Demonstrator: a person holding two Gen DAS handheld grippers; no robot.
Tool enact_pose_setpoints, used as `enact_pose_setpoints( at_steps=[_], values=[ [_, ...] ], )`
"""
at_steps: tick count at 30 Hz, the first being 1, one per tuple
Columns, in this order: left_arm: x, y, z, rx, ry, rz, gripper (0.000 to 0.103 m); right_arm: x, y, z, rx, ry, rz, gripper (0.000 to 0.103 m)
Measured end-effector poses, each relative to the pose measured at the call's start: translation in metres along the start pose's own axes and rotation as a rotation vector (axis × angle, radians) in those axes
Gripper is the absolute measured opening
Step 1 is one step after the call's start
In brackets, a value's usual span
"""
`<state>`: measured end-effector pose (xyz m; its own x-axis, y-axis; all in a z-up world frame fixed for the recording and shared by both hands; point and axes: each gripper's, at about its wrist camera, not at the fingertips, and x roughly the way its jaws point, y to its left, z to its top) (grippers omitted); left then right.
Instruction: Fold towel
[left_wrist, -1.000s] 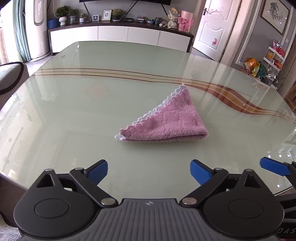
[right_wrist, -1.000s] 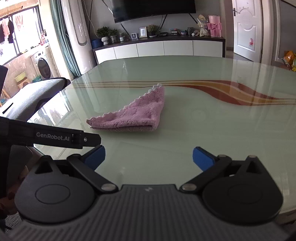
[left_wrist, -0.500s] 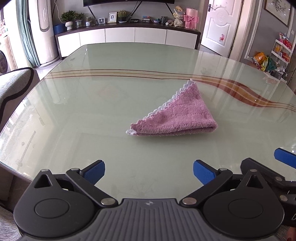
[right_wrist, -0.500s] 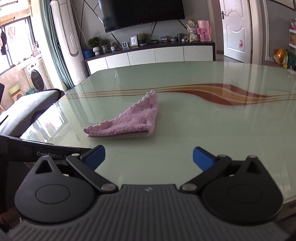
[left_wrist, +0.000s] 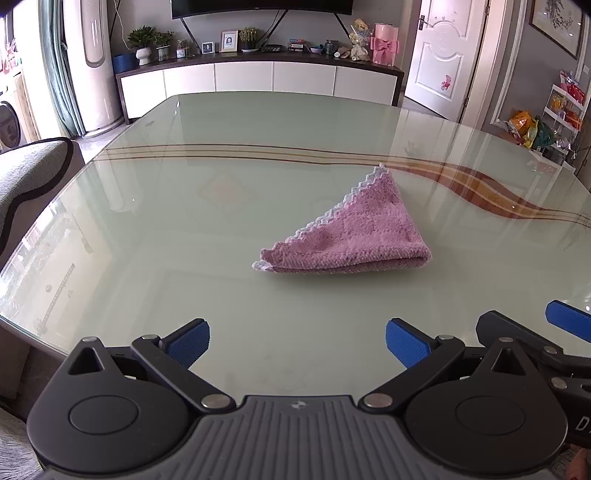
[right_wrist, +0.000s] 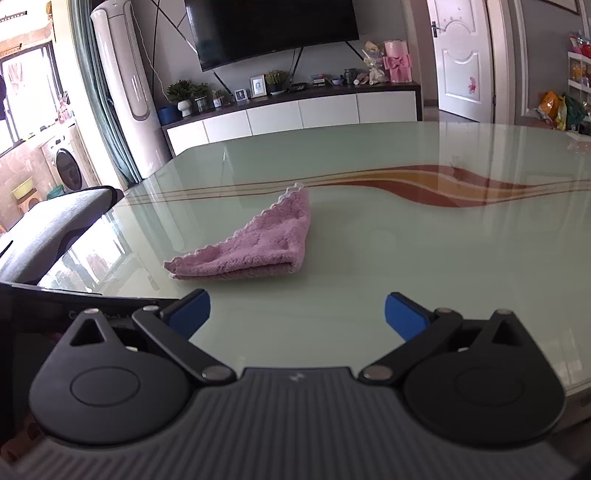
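Observation:
A pink towel (left_wrist: 354, 236) with a white scalloped edge lies folded into a triangle on the glass table (left_wrist: 184, 229). It also shows in the right wrist view (right_wrist: 258, 245). My left gripper (left_wrist: 297, 343) is open and empty, near the table's front edge, well short of the towel. My right gripper (right_wrist: 297, 314) is open and empty, also back from the towel. One blue pad of the right gripper (left_wrist: 567, 325) shows at the right edge of the left wrist view.
The table has a brown wavy stripe (left_wrist: 480, 184) across its far half. A grey chair (left_wrist: 26, 177) stands at the table's left. A white cabinet (left_wrist: 258, 81) with ornaments lines the far wall, and a door (left_wrist: 443, 55) is at the right.
Both grippers have drawn back and risen a little from the towel. The towel has not moved. Both stay open.

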<state>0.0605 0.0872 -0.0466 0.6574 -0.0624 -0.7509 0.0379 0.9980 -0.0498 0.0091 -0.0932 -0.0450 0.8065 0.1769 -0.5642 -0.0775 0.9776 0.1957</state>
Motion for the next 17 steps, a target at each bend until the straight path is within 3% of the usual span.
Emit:
enact_pose_setpoints(
  at_steps=[9,17],
  values=[
    [-0.0014,-0.0055,-0.0002,0.008,-0.006,0.028,0.102,-0.0022,-0.0022,-0.0009,0.007,-0.006,-0.009,0.103],
    [-0.0035,-0.0098,-0.0009,0.032,-0.037,0.006,0.101,-0.0028,-0.0047,-0.0008,0.015,-0.001,-0.009,0.103]
  ],
)
